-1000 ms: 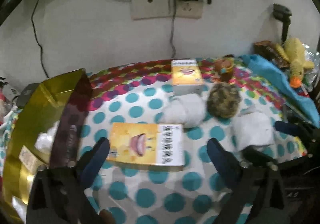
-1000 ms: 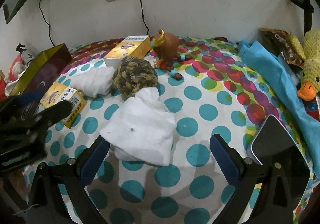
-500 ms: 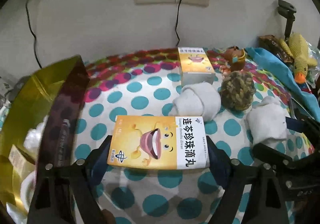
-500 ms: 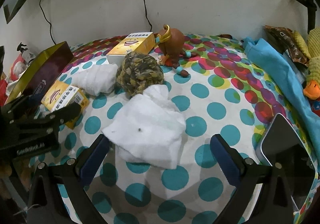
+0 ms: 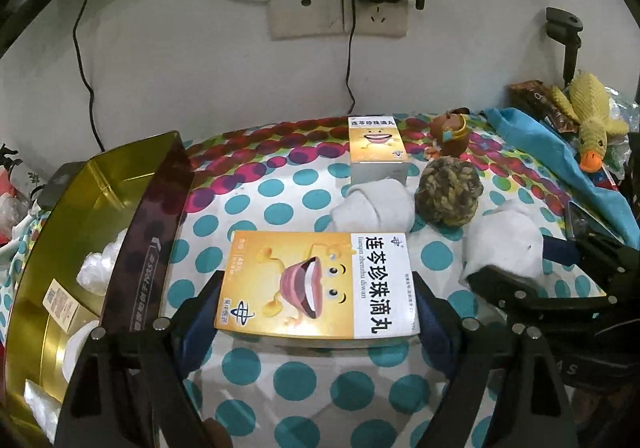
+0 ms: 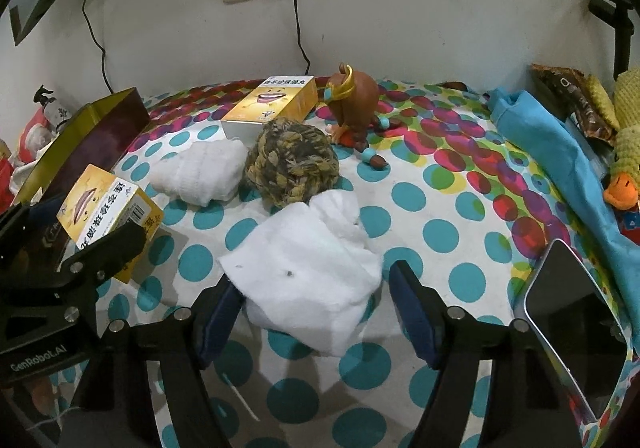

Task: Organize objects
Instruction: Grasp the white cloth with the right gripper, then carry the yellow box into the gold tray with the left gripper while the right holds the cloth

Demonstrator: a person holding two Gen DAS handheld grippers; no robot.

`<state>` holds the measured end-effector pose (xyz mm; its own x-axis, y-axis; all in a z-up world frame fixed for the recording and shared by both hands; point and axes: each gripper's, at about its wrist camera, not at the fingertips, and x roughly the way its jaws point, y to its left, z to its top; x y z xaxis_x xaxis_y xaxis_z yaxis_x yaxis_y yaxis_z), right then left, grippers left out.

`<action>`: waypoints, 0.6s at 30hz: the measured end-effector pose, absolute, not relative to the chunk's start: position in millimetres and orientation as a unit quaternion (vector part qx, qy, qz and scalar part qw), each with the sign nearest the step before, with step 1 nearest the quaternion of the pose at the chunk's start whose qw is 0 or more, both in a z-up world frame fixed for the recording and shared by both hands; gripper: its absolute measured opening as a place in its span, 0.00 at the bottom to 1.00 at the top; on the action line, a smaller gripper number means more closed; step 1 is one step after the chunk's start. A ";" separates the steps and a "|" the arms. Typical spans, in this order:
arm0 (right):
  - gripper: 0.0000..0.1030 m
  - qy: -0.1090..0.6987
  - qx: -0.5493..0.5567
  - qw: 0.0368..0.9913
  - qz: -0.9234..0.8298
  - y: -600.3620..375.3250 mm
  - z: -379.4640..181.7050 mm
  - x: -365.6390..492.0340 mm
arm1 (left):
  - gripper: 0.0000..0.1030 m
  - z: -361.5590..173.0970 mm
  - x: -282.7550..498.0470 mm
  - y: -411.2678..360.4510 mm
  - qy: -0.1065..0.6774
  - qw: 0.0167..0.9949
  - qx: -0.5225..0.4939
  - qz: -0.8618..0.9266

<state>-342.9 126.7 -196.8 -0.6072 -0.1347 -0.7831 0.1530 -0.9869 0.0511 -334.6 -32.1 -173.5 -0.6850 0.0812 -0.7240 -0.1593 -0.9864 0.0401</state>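
Observation:
My left gripper (image 5: 318,312) is shut on a yellow medicine box (image 5: 316,284), one pad on each short end; the box hangs just above the dotted tablecloth (image 5: 280,368). In the right wrist view the same box (image 6: 104,204) shows at the left, between black fingers. My right gripper (image 6: 316,312) straddles a crumpled white cloth (image 6: 308,268). Its jaws are closing: the left pad is at the cloth's edge, the right pad just off it. The cloth does not look squeezed.
A gold tin (image 5: 80,228) with small items inside stands at the left. Behind are a second yellow box (image 5: 376,144), a rolled white cloth (image 5: 372,208), a rope ball (image 5: 448,192) and a brown figurine (image 5: 450,132). A phone (image 6: 572,328), blue cloth (image 6: 540,144) and plush duck (image 5: 592,120) lie at the right.
The left jaws closed onto the yellow box, which now sits raised between them. The right jaws have narrowed around the white cloth.

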 end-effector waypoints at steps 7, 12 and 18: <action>0.38 0.029 0.433 0.084 -0.897 119.9 -195.3 -341.8 | 0.85 -168.6 -330.1 -39.5 0.047 0.054 -0.385 0.920; 0.30 0.041 0.415 0.089 -0.905 118.0 -184.4 -330.2 | 0.85 -155.3 -319.8 -46.2 0.040 0.050 -0.370 0.927; 0.30 0.035 0.400 0.090 -0.911 119.3 -168.9 -312.4 | 0.85 -141.3 -303.2 -51.3 0.039 0.034 -0.357 0.933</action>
<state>-312.4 119.3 -168.9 -0.6637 -0.1358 -0.7356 0.1923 -0.9813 0.0077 -303.2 -51.3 -141.3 -0.7429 0.0351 -0.6684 -0.0906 -0.9947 0.0485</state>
